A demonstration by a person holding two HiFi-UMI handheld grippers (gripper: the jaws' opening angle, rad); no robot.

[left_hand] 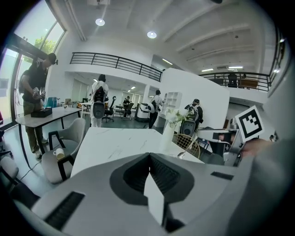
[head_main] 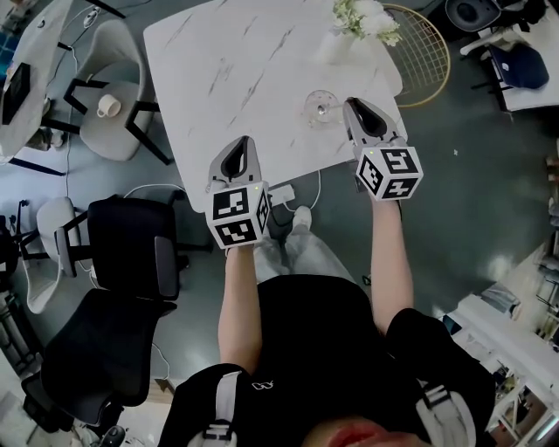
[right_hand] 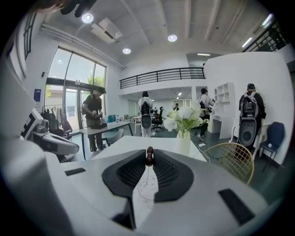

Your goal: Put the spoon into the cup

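A clear glass cup (head_main: 320, 108) stands near the front right edge of the white marble table (head_main: 227, 61). My right gripper (head_main: 350, 103) hovers just right of it, shut on the spoon. Only the spoon's dark brown end (right_hand: 149, 156) shows, pinched between the fingertips of that gripper (right_hand: 149, 159). In the left gripper view a silvery spoon bowl (left_hand: 183, 154) shows low over the table's right side. My left gripper (head_main: 243, 142) is over the table's near edge, and its jaws (left_hand: 148, 156) are shut with nothing in them.
A vase of white flowers (head_main: 362, 19) stands at the table's far right, with a gold wire chair (head_main: 428, 52) beyond it. A grey chair (head_main: 118, 131) at the left carries a white mug (head_main: 108, 105). Black office chairs (head_main: 131, 253) stand near left. People (left_hand: 98, 103) stand farther off.
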